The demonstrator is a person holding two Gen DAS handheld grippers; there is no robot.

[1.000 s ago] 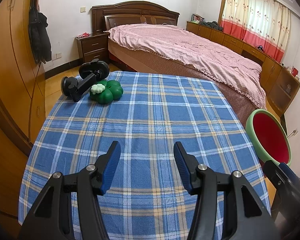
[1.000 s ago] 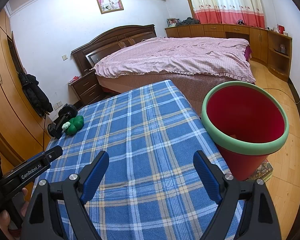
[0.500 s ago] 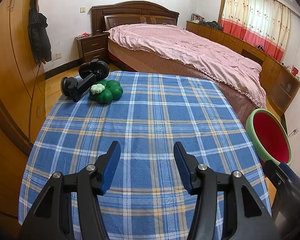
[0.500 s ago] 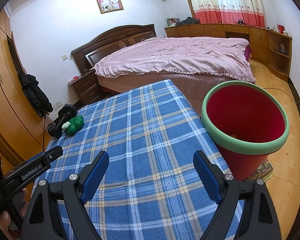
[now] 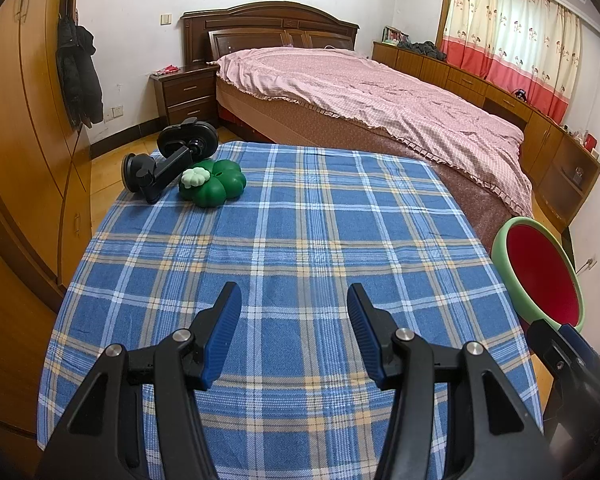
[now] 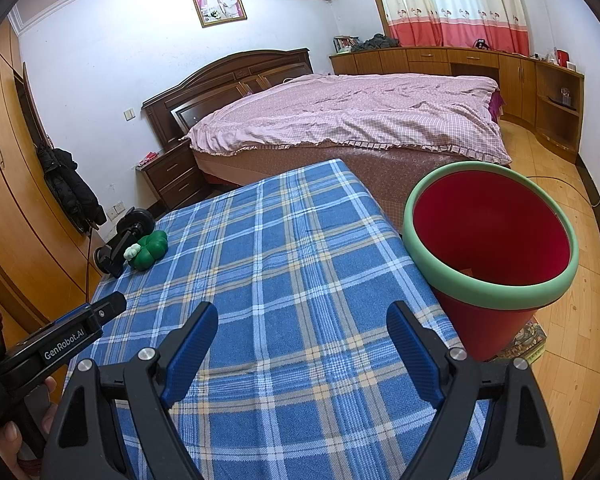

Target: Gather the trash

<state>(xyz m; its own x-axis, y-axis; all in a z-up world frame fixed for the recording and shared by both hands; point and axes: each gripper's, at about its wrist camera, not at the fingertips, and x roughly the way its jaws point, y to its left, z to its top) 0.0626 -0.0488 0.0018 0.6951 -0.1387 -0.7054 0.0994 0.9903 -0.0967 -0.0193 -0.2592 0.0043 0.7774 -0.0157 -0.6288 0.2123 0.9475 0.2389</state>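
A green clover-shaped object [image 5: 214, 184] with a small white clover on it lies at the table's far left corner, next to a black suction-cup phone holder [image 5: 168, 158]. Both also show in the right wrist view, the green object [image 6: 148, 250] and the holder [image 6: 122, 240]. A red bin with a green rim [image 6: 490, 252] stands on the floor off the table's right side; it also shows in the left wrist view [image 5: 540, 272]. My left gripper [image 5: 294, 306] is open and empty over the near table. My right gripper [image 6: 302, 326] is open and empty, near the bin.
The table wears a blue plaid cloth [image 5: 300, 240]. A bed with a pink cover [image 5: 360, 92] stands beyond it. Wooden wardrobes [image 5: 20, 120] line the left, with a black coat hanging. Low cabinets [image 6: 500, 76] run under the curtains.
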